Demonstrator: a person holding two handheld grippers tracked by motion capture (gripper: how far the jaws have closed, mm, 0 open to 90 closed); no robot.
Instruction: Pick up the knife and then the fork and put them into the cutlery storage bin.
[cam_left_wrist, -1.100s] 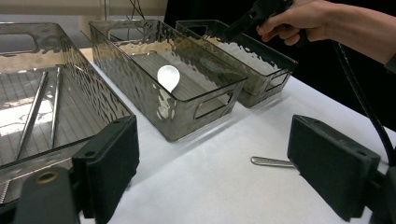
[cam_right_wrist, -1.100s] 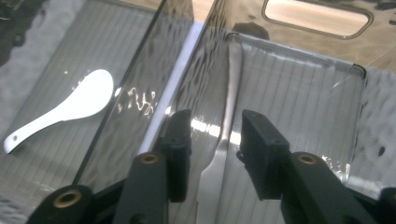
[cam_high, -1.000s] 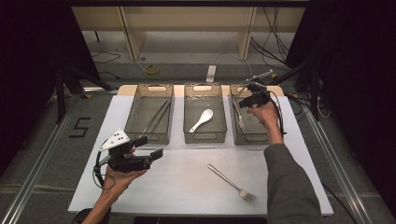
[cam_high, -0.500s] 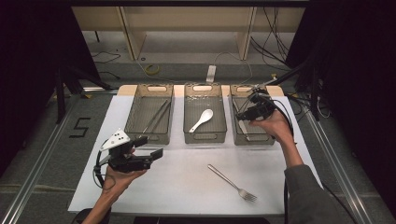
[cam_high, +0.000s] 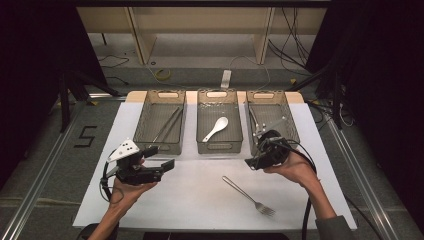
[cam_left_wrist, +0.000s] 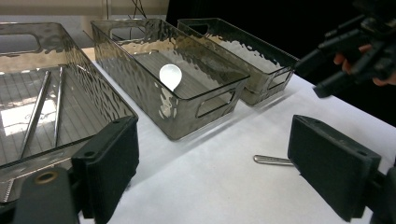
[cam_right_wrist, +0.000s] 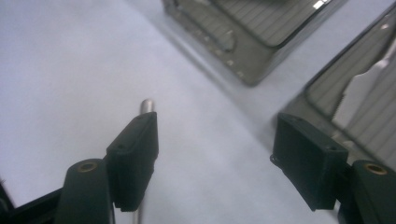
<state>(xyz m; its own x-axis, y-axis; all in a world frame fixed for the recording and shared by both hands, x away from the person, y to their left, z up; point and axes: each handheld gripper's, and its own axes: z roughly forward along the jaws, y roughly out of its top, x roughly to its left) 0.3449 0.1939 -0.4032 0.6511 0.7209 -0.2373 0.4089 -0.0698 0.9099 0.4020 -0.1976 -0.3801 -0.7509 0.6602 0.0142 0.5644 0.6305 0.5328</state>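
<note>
High view placed the right gripper (cam_high: 251, 163) just near of the right-hand bin, over the white table cover, its jaws spread with nothing between them; they had just been opening. Right gripper view looked along those jaws at the fork (cam_right_wrist: 147, 105), whose handle end lay on the cover just beyond the left jaw, untouched. From above, the fork (cam_high: 248, 195) lay slantwise on the cover, near of the bins and just left of the right hand, tines toward the near right. The left gripper (cam_high: 162, 157) was held at the near left, close to the near wall of the left bin, jaws wide apart and empty; left gripper view showed the fork's handle tip (cam_left_wrist: 272, 160) on the cover between its jaws but farther off. Three clear ribbed bins stood side by side along the far edge. The left bin (cam_high: 145, 115) held long thin metal pieces, perhaps tongs or chopsticks. The middle bin (cam_high: 203, 142) held a white spoon (cam_high: 216, 128). The right bin (cam_high: 292, 125) held a metal utensil, partly hidden by the gripper.
</note>
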